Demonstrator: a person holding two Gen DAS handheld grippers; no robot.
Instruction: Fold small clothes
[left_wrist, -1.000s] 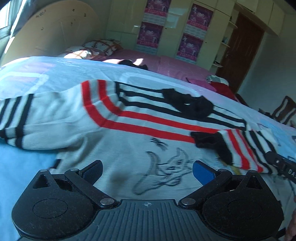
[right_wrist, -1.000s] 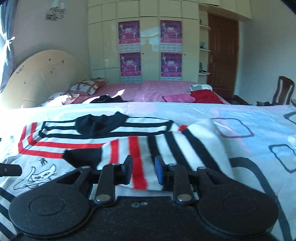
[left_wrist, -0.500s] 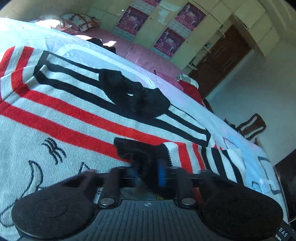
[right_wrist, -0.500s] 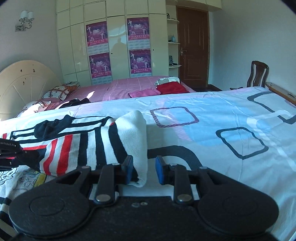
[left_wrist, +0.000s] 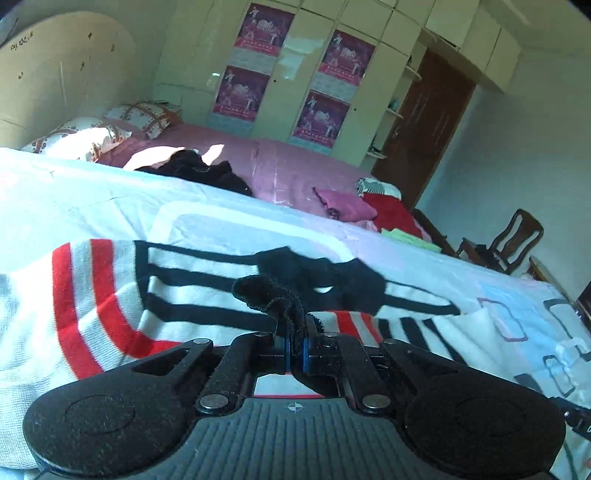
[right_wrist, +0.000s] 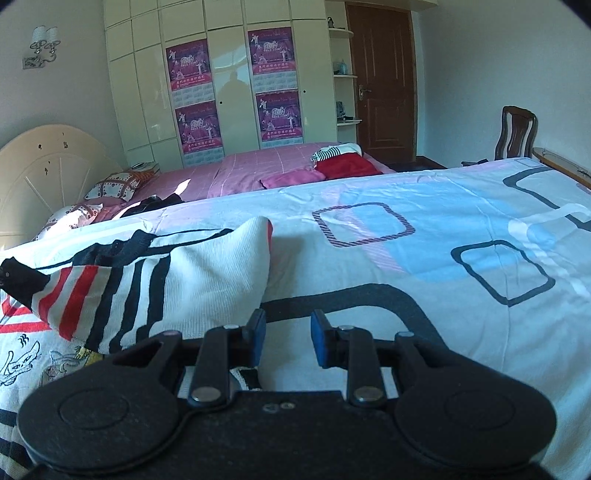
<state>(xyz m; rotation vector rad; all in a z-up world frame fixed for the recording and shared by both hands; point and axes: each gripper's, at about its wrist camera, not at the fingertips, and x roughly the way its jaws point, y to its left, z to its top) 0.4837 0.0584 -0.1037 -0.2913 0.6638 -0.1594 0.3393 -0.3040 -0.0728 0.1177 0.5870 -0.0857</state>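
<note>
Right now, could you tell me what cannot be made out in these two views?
- Left wrist view: the left gripper, shut on the black ribbed sleeve cuff, hides the fabric beneath it.
- Right wrist view: the right gripper body covers the striped knitted sweater's near hem.
- Purple wardrobe posters: print too small.

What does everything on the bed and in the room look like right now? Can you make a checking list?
Surface: patterned bedsheet, lightly wrinkled.
Job's things: striped sweater spread out; its sleeve folded across the body.
Clutter: nothing seen on this bed.
Grippers: left gripper shut on the black cuff; right gripper open, nothing between its fingers.
Cables: nothing seen.
Surroundings: pink bed with clothes, wardrobe with posters, door, chair.
</note>
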